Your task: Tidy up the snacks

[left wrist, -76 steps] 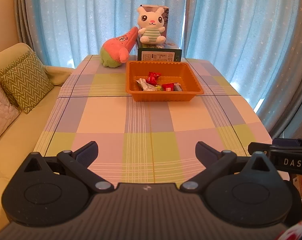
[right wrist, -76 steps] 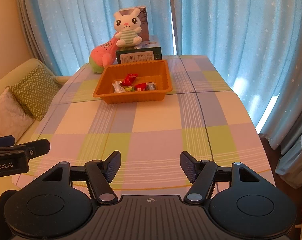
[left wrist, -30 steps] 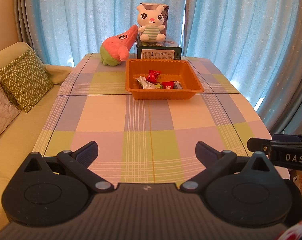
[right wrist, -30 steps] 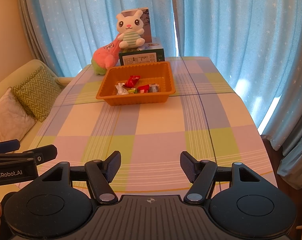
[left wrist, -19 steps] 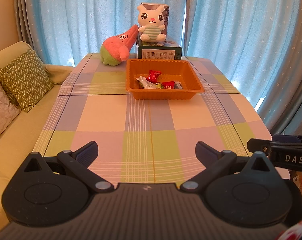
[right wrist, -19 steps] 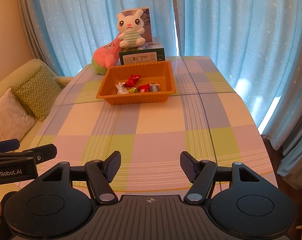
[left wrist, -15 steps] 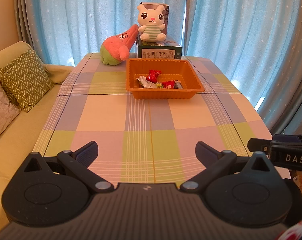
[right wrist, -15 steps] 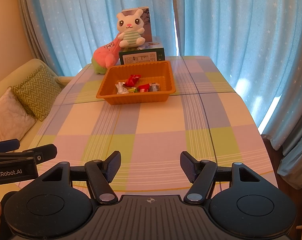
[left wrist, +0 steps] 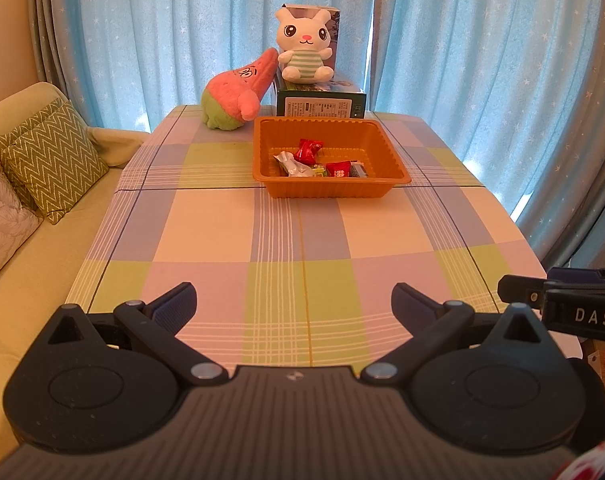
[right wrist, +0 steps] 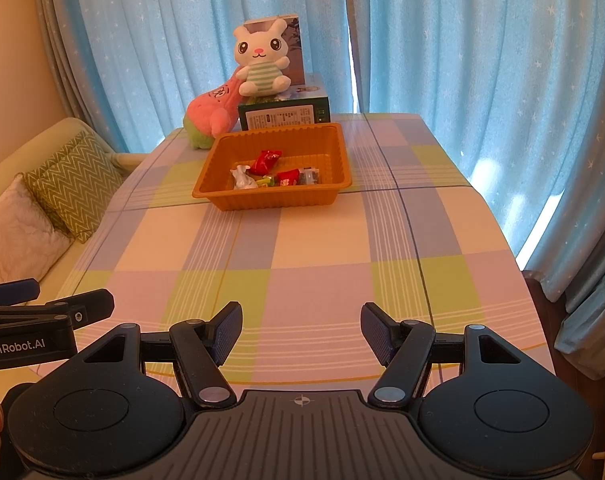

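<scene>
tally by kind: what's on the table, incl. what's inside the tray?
Orange tray: 1
Wrapped snacks in tray: about 5, some overlap
Plush toys: 2
Boxes: 2
Total: about 10

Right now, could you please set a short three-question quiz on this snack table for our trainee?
1. True or false: every wrapped snack lies inside the orange tray.
2. What does the white bunny plush sit on?
A the green box
B the checked tablecloth
C the tray
3. Fill in: the left gripper and the right gripper are both ____, holding nothing.

Key: 1 true; 2 A; 3 open.
</scene>
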The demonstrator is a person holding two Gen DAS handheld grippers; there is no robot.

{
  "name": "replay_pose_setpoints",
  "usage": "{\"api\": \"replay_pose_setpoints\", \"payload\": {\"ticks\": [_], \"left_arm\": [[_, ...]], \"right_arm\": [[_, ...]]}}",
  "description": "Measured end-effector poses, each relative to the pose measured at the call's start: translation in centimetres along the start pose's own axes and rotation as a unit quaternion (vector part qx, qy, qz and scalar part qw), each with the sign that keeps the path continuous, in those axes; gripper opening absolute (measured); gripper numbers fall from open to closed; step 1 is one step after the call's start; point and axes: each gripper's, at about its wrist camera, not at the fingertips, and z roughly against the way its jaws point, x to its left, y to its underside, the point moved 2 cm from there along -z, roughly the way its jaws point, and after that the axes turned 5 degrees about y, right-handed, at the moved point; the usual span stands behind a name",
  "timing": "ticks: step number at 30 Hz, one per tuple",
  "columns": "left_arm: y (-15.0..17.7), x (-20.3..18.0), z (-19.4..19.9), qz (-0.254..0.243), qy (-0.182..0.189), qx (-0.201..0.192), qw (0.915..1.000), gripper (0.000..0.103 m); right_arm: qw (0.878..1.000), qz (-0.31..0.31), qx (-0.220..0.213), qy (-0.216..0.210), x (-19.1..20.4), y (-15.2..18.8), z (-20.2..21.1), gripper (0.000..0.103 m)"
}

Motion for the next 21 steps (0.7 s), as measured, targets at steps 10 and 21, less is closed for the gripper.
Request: {"api": "replay_pose_setpoints", "payload": {"ticks": [10, 21], "left_arm": [[0.03, 0.00, -0.02, 0.000, -0.001, 0.000, 1.0000, 0.103], [0.06, 0.10, -0.21, -0.001, -0.001, 0.002, 1.0000, 0.103]], "right_arm": [[1.000, 0.000, -0.001, -0.001, -0.04, -0.15, 0.02, 0.066], [1.000, 0.000, 0.000, -0.001, -0.04, -0.14, 0.04, 0.066]]}}
